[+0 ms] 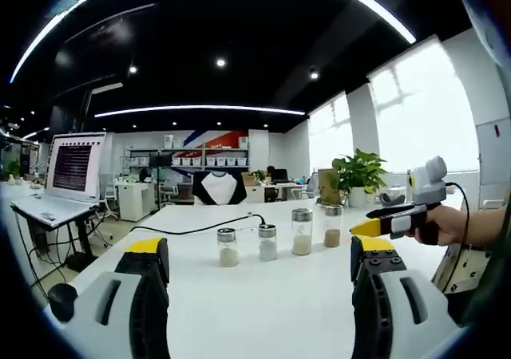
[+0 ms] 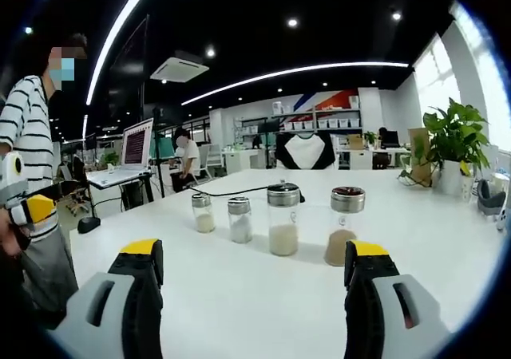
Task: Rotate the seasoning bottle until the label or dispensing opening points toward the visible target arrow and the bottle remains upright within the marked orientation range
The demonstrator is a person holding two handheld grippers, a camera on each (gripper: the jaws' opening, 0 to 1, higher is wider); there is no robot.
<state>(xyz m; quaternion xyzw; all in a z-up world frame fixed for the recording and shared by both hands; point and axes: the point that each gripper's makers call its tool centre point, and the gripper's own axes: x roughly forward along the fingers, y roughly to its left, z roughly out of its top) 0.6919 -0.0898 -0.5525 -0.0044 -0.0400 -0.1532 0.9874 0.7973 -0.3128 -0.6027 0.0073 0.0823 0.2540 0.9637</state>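
Here, you had both grippers hovering short of the row of four clear glass seasoning bottles with metal caps that stood upright on the white desk (image 2: 239,295), about midway across it and well back from the near edge. The two short bottles (image 2: 204,212) sat side by side at one end, the tall bottle of pale grains (image 2: 283,218) next, and the tall bottle of brown powder (image 2: 346,225) at the other end, each a little apart from its neighbour. Your right gripper (image 2: 251,271) had its yellow-tipped black jaws spread wide and held nothing; the left gripper (image 1: 259,267) was just as wide open and empty. In the left gripper view, the right gripper came in from the side in your hand (image 1: 447,223), near the brown bottle. No target arrow was visible on the desk, so you had no clear heading yet.

To turn a bottle well, I judge you should have closed on the glass body below the cap, squarely and low, and twisted slowly. The smooth round glass would likely slip or tip under an off-centre squeeze.
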